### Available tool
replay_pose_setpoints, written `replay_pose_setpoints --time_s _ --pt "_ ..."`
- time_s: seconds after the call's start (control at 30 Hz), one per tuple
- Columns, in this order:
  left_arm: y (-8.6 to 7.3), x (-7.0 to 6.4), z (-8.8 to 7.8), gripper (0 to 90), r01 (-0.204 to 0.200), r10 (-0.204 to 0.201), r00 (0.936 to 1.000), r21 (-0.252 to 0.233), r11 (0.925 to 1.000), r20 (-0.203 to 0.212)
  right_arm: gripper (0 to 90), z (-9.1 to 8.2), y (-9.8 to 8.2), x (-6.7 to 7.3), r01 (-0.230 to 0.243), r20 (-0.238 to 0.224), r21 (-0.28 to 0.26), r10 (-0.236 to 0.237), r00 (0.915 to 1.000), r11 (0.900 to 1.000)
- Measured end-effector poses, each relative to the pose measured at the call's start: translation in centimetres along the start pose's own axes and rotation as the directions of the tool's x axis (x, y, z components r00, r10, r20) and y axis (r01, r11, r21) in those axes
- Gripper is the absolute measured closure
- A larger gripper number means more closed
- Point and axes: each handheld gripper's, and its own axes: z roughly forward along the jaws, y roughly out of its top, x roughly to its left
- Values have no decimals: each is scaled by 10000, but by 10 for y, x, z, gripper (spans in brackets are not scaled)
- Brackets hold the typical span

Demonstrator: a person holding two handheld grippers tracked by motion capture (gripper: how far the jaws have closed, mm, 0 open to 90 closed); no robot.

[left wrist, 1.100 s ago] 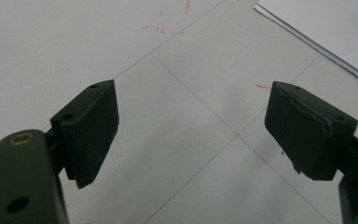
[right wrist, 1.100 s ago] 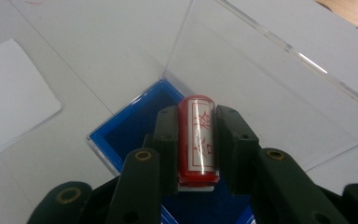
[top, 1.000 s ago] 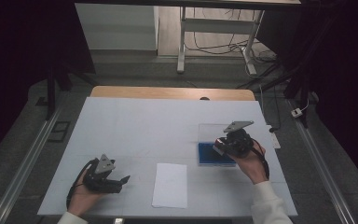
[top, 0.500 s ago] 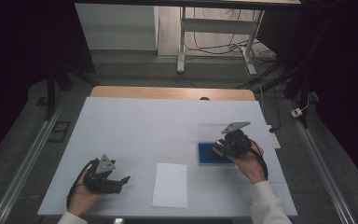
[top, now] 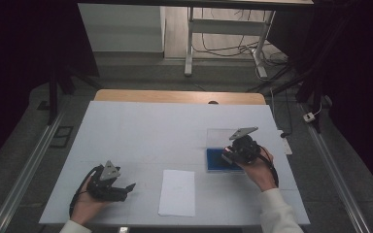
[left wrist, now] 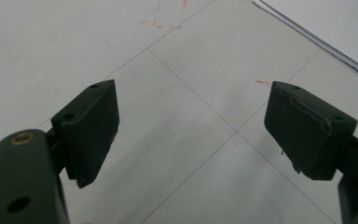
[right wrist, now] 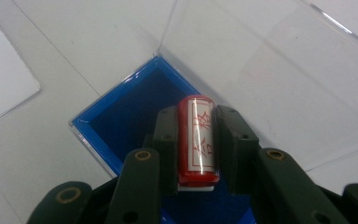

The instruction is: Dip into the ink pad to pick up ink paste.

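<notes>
My right gripper [top: 229, 156] [right wrist: 196, 116] is shut on a small red cylinder with a white label and red markings [right wrist: 196, 140]. It holds this just above the open blue box [top: 216, 164] [right wrist: 121, 116] at the table's right. The box's clear lid [top: 221, 136] [right wrist: 270, 70] stands open behind it. My left gripper [top: 126, 188] [left wrist: 191, 126] rests near the table's front left, open, with bare white table between its pads.
A white sheet of paper [top: 177, 191] [left wrist: 335, 23] [right wrist: 0, 79] lies at the front middle of the white table [top: 150, 131], between the two hands. A wooden strip [top: 175, 96] runs along the far edge. Metal rails flank the table.
</notes>
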Motion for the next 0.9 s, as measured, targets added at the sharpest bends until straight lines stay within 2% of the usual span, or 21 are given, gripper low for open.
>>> replay_pose_setpoints --time_s 0.37,0.8,0.9 --pt "0 -1 1 181 -45 45 10000 98 9999 32 703 1 0 -3 -136 -76 141 137 9999 9998" --pt "0 -1 1 181 -47 47 10000 94 9999 36 706 4 2 1 -29 153 554 21 9999 9985" --pt "0 -1 0 181 -36 35 10000 84 10000 43 706 4 1 -1 -87 48 520 84 10000 9986"
